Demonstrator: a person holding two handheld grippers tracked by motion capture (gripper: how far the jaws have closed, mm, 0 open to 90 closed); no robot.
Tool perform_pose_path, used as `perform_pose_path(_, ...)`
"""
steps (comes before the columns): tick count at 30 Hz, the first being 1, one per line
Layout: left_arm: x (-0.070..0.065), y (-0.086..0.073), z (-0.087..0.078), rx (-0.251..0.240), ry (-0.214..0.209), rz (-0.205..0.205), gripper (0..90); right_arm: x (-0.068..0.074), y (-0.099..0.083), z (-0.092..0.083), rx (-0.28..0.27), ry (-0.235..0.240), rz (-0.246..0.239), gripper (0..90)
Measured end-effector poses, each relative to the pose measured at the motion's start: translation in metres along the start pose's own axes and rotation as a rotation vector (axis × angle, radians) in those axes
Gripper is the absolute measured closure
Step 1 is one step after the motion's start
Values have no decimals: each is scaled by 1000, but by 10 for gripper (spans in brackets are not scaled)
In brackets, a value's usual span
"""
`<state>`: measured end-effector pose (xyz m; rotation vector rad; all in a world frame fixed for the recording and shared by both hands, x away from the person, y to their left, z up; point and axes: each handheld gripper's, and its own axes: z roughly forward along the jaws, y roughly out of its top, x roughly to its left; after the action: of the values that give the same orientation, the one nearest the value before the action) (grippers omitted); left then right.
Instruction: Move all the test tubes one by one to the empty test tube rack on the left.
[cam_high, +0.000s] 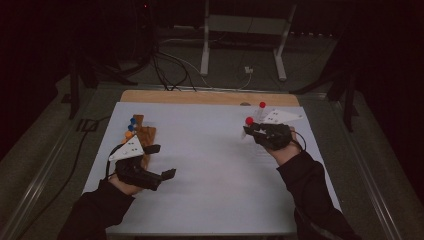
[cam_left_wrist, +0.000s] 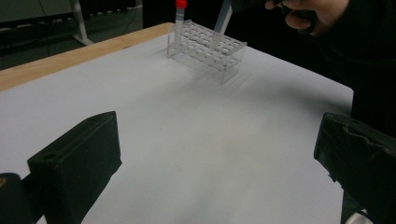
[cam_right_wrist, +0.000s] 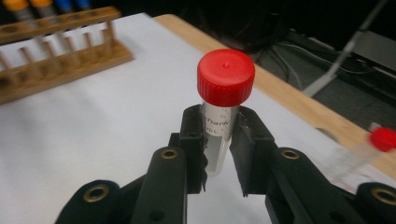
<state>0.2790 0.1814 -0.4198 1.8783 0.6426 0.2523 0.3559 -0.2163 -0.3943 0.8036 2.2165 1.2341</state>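
My right gripper (cam_high: 248, 131) is shut on a clear tube with a red cap (cam_high: 249, 120) and holds it at the back right of the white mat. In the right gripper view the jaws (cam_right_wrist: 218, 135) clamp the tube (cam_right_wrist: 225, 77) just under its cap. The held tube's (cam_left_wrist: 222, 21) lower end hangs at the top of a clear plastic rack (cam_left_wrist: 208, 46); I cannot tell whether it is in a hole. A second red-capped tube (cam_left_wrist: 180, 18) stands in that rack. My left gripper (cam_high: 162, 161) rests open and holds nothing at the front left, its jaws (cam_left_wrist: 219, 158) wide apart.
A wooden rack (cam_high: 144, 134) with blue- and orange-capped tubes stands at the left, just behind my left gripper; it also shows at the right gripper view's upper left (cam_right_wrist: 56, 60). The white mat (cam_high: 210, 165) lies on a wooden table (cam_high: 200, 97). Cables and a metal stand lie beyond.
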Motion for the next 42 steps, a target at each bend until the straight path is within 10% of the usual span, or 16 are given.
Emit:
perform_pose_path(21, -19, 15, 30, -2, -87, 66, 143, 93, -12, 26, 43, 249, -104, 749)
perform_pose_path(42, -34, 25, 70, 48, -105, 204, 566, 117, -13, 35, 84, 323, -111, 749)
